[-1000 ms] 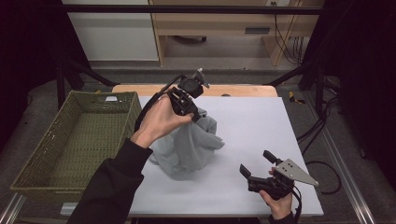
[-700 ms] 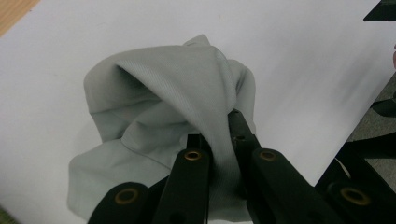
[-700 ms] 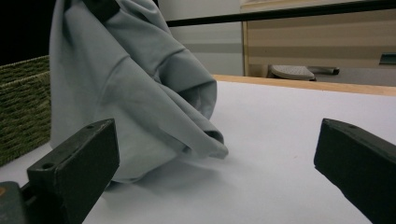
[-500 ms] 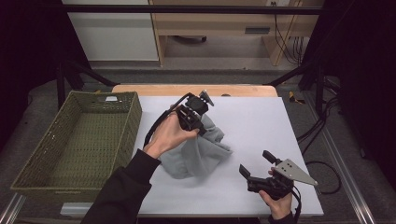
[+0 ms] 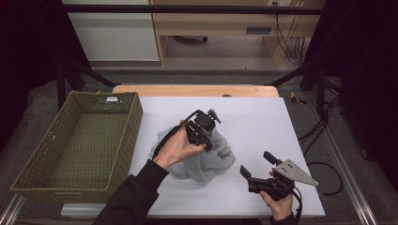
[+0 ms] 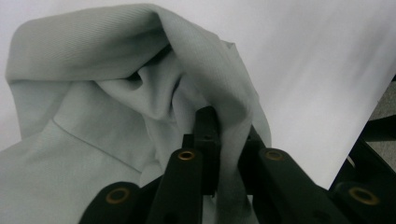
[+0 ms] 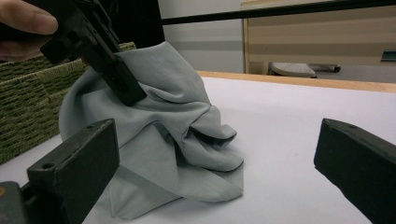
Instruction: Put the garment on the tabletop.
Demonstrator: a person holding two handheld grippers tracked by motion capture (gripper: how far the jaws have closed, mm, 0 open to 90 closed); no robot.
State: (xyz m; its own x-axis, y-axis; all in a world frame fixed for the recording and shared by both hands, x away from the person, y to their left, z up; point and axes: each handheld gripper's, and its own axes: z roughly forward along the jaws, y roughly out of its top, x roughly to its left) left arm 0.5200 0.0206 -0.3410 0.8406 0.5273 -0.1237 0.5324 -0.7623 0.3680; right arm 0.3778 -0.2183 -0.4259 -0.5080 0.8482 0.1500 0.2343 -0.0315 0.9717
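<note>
A crumpled grey cloth (image 5: pixel 206 164) lies heaped on the white table (image 5: pixel 263 122), left of centre. My left gripper (image 5: pixel 208 144) points down into the top of the heap. In the left gripper view a fold of the cloth (image 6: pixel 93 93) runs between the jaws of that gripper (image 6: pixel 229 126), which still pinch it while they have just been opening slightly. My right gripper (image 5: pixel 256 164) stands open near the front right of the table, apart from the cloth. Its view looks between wide jaws (image 7: pixel 215 135) at the cloth (image 7: pixel 163 121) and the left gripper (image 7: pixel 126 91) on it.
A green woven basket (image 5: pixel 136 112) stands along the table's left edge, close to the cloth; its wall (image 7: pixel 23 93) shows behind the heap. A wooden strip borders the table's far edge. Bare table lies to the right and behind the cloth.
My left hand has come down with the cloth, which has sunk from a hanging bundle into a lower heap on the table. The right gripper has stayed put.
</note>
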